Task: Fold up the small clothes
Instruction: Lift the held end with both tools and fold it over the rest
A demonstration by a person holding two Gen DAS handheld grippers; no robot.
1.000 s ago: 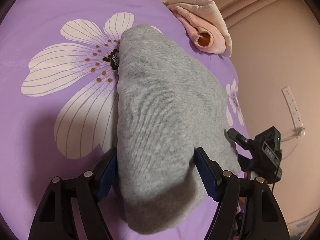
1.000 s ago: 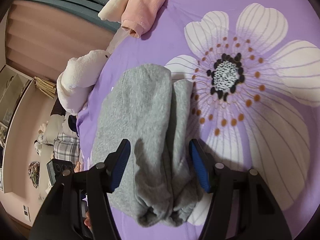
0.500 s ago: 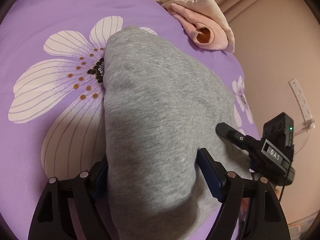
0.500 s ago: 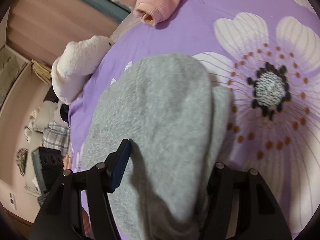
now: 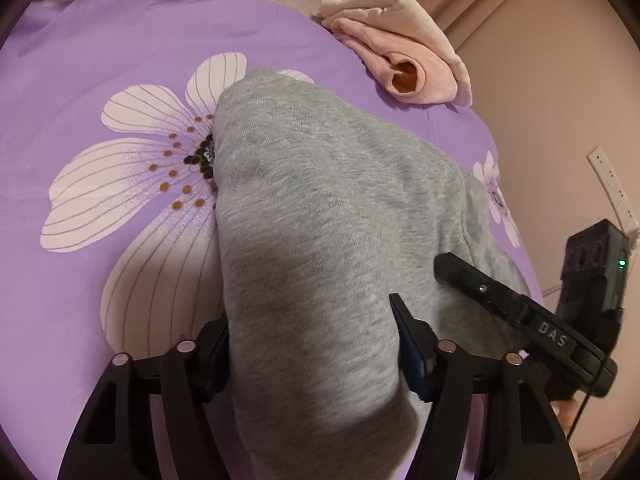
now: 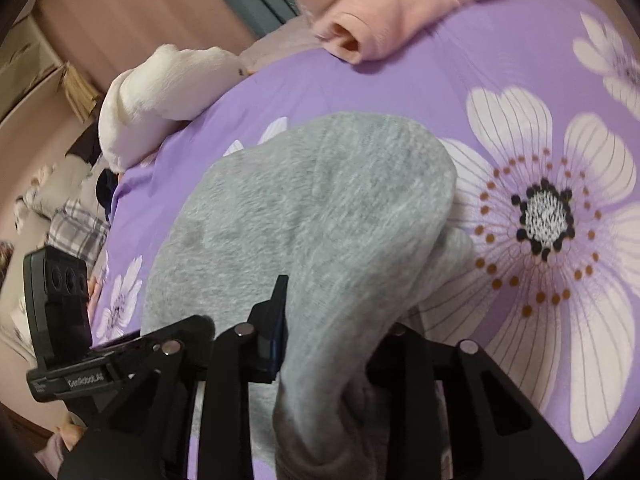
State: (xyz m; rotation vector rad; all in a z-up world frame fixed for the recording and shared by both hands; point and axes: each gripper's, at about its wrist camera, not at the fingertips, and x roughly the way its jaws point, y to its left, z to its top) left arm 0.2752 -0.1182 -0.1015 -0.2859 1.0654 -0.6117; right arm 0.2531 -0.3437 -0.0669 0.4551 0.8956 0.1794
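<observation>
My left gripper [image 5: 312, 344] and right gripper [image 6: 332, 344] are closing on the grey garment [image 5: 328, 200], lifted mid-fold off the bed [image 5: 100, 40]; pink clothes [image 5: 400, 60] at one o'clock look unfolded.

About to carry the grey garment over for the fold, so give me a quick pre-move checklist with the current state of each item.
1. Left tool has grey garment between its pads: ok, jaws closing on the bunched cloth.
2. Right tool gripping: ok, jaws closing with cloth between them.
3. Far end of the garment resting on the purple bedspread: ok.
4. Pink garment apart from the grey one: ok.
5. White plush toy out of the way: ok, at the bed's edge.
6. Layers aligned underneath: cannot tell.
</observation>
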